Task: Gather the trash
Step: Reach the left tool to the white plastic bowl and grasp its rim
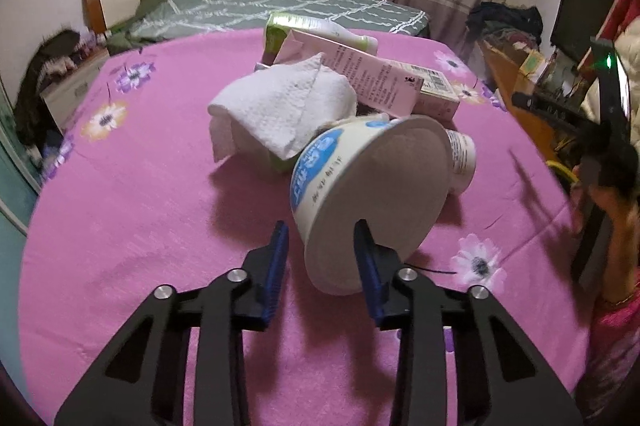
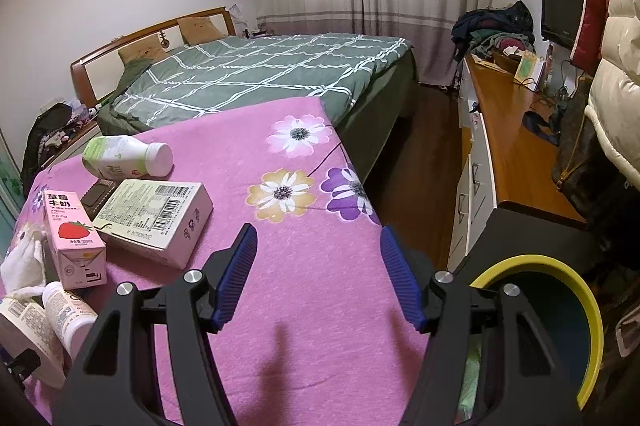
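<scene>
**Pinching the paper cup's rim, bin waiting on my right**

I am closing my left tool (image 1: 320, 258) on the white paper cup with the blue label (image 1: 352, 185). The cup is tipped on its side with its mouth toward me; my right-hand pad is sitting inside the mouth and the other pad is just outside the wall, so the rim is passing between them. The jaws are as narrow as they go, and I am reading that as a clamp on the rim, though the outer pad's contact is hard to confirm from this angle.

To do this well, I am judging that the thin wall will crumple if I twist, so I should be lifting straight up and checking that the cup comes along before swinging it away. It is leaning against the crumpled white paper towel (image 1: 280, 109) and a small white bottle (image 1: 462, 155), with the pink milk carton (image 1: 376, 81) just behind; a slow lift should be keeping those from being dragged off the pink flowered desk (image 1: 140, 205).

My right tool (image 2: 318, 278) is hanging released and empty over a bare part of the desk near its edge. Just beyond that edge, low on my right, the yellow-rimmed bin (image 2: 588, 306) is standing open, which is probably where the cup is going. Still lying on the desk are the green-labelled bottle (image 2: 124, 159) and the flat white box (image 2: 156, 222).
</scene>
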The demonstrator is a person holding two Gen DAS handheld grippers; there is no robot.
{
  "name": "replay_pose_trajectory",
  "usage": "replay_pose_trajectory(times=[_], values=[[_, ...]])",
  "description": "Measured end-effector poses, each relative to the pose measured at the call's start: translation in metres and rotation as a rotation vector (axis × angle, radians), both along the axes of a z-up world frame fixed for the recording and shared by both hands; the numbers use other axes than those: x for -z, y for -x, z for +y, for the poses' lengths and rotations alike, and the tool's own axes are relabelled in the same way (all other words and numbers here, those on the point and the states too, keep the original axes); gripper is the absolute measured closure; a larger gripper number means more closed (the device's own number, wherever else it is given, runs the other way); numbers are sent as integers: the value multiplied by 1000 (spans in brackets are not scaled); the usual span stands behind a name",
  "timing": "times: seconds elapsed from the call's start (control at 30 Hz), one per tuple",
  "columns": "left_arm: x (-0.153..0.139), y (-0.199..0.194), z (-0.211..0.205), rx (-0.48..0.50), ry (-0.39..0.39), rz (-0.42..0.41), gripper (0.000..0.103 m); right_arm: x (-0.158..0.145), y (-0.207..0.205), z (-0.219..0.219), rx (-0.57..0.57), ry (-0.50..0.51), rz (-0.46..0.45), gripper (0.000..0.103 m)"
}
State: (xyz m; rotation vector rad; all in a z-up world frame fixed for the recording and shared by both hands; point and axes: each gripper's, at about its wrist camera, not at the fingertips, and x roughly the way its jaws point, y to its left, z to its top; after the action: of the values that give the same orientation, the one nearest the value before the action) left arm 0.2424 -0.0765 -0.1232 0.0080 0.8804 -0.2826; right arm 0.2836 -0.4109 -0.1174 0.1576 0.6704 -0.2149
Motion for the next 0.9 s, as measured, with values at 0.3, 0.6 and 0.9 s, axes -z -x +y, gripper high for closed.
replay_pose_trajectory(times=[0.3,0.6,0.9], values=[[-30,-19,61,-121,260,31,79,2,-2,-1,-2,-14,8,42],[-38,-6,92,-194,202,1,37,2,-2,0,-6,-20,12,42],[-31,44,39,-17,250,-21,7,2,-1,3,-13,-21,13,42]])
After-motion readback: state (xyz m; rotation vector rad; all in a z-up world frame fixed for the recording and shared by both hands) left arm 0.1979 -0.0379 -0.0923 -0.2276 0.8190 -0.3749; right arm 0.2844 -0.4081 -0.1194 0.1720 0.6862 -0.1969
